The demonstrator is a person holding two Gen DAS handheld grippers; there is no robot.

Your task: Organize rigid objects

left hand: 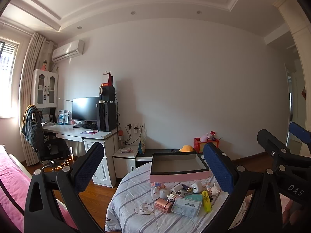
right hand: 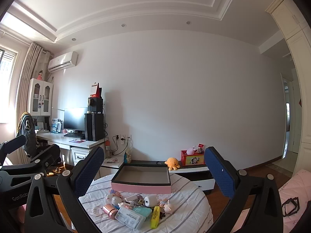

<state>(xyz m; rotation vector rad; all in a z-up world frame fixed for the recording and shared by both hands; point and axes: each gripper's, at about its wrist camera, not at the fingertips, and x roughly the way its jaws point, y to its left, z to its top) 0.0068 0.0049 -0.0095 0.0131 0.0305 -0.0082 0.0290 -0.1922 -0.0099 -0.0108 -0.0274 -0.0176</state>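
An open pink box [left hand: 178,175] [right hand: 141,188] with a grey inside stands at the far side of a round table under a striped cloth [left hand: 132,200] [right hand: 186,194]. In front of it lies a pile of small objects: a rose-gold cylinder [left hand: 164,204] [right hand: 109,211], a clear dental-floss case [left hand: 187,206] [right hand: 130,219], a yellow highlighter [left hand: 206,201] [right hand: 155,216], a white round gadget [left hand: 196,187] [right hand: 150,201] and small pig figures [left hand: 214,190] [right hand: 168,206]. My left gripper [left hand: 155,167] and right gripper [right hand: 155,169] are both open and empty, held above and short of the pile.
A desk [left hand: 77,133] with monitor and computer tower stands at back left, with an office chair [left hand: 50,147]. A low white cabinet [right hand: 194,171] behind the table carries an orange plush [right hand: 172,163] and a red box [right hand: 192,158]. A pink bed [left hand: 13,176] lies at left.
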